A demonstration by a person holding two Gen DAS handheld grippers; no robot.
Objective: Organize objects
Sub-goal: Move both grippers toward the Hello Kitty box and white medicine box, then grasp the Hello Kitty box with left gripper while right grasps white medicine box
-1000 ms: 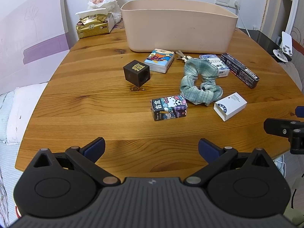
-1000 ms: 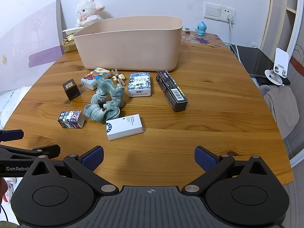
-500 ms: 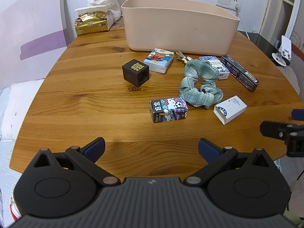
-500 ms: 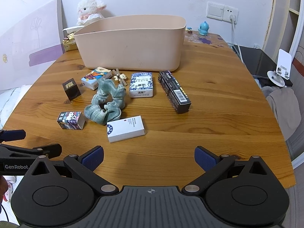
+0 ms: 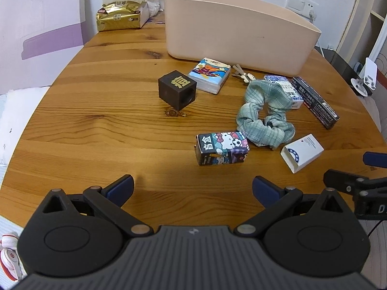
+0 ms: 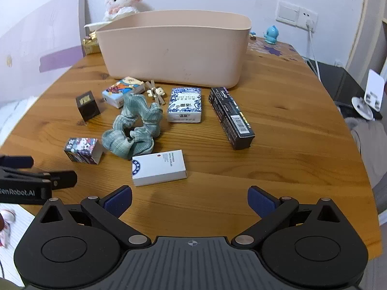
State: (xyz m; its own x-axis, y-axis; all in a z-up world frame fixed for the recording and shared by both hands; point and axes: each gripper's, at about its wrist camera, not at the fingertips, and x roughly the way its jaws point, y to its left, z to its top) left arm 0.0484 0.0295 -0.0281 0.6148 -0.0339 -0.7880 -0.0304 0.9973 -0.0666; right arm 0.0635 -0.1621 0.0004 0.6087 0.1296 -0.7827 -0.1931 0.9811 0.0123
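Observation:
A pink bin [image 5: 232,36] [image 6: 176,55] stands at the back of the wooden table [image 5: 96,125]. In front of it lie a dark cube [image 5: 177,92], a cartoon tissue pack [image 5: 209,75], a green scrunchie [image 5: 264,116] [image 6: 133,125], a Hello Kitty box [image 5: 222,148] [image 6: 82,150], a white box [image 5: 302,152] [image 6: 158,168], a blue-patterned pack [image 6: 185,105] and a long black box [image 6: 231,117]. My left gripper [image 5: 193,189] is open and empty, just short of the Hello Kitty box. My right gripper [image 6: 189,199] is open and empty, just short of the white box.
A gold tissue pack [image 5: 119,17] and a plush lamb [image 6: 122,2] sit at the back left. A small clip [image 6: 156,93] lies by the bin. A blue figurine [image 6: 271,33] stands at the back right. The table edge curves away on both sides.
Both grippers have moved forward over the table toward the objects, which look nearer. The jaws stay open. No object has moved.

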